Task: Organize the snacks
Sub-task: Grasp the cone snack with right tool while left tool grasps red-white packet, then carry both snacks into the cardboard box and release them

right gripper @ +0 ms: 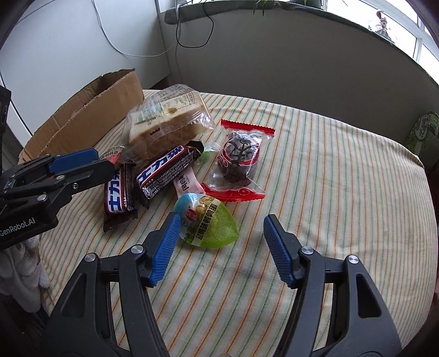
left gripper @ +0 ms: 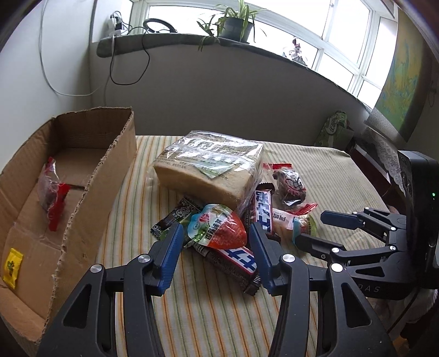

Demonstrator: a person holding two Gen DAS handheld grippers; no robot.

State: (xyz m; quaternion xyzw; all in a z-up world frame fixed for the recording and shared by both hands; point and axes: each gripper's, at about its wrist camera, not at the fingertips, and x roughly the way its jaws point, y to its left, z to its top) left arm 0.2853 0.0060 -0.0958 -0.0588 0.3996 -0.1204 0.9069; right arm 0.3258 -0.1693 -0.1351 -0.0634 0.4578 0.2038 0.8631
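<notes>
A pile of snacks lies on the striped tablecloth: a wrapped bread loaf, two dark chocolate bars, a red-trimmed dark cake packet, a red egg pouch and a green egg pouch. My left gripper is open, its fingers either side of the red pouch. My right gripper is open, just in front of the green pouch. A cardboard box at the left holds a red-trimmed packet and a small yellow packet.
A grey wall and a window sill with a potted plant rise behind the table. A green bag stands past the table's right end. Cables hang down the wall at the left. The right half of the tablecloth is bare.
</notes>
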